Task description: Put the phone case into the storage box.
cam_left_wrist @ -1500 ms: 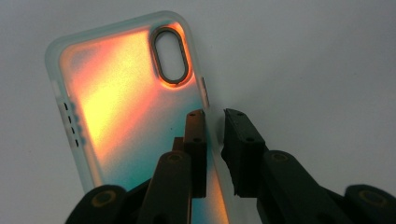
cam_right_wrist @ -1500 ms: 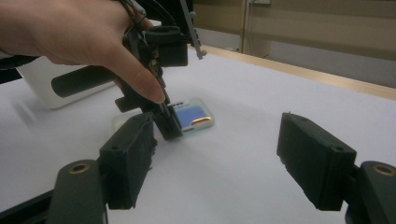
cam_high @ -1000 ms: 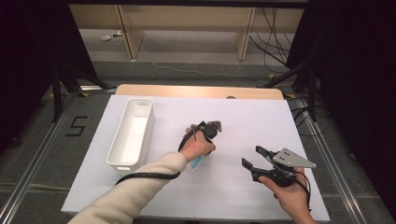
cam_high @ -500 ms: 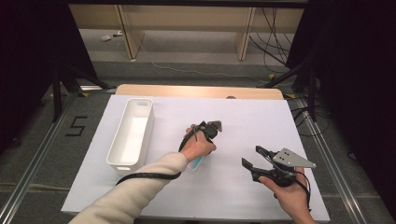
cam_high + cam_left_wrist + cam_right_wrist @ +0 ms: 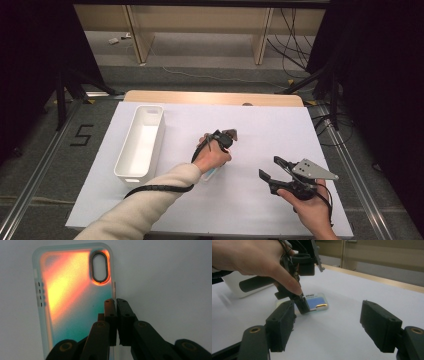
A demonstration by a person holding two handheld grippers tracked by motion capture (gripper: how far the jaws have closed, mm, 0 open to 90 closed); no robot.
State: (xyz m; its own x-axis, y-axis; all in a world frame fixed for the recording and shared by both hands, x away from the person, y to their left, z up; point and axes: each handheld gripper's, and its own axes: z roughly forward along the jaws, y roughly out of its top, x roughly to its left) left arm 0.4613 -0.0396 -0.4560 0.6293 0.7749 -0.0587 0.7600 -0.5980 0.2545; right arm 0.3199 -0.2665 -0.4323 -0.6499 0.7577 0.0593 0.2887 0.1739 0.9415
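L gripper [image 5: 116, 302] has just been closing; jaws now pinched on the long right edge of the phone case [image 5: 72, 295], w/ most of the case off to its left. Case lies flat on the white table [image 5: 260, 125], mid-table, long axis running away along the jaws. R gripper [image 5: 329, 325] hangs wide open, empty, near but apart, so L hand is nearer. White bin [image 5: 142, 140] sits well to the left.
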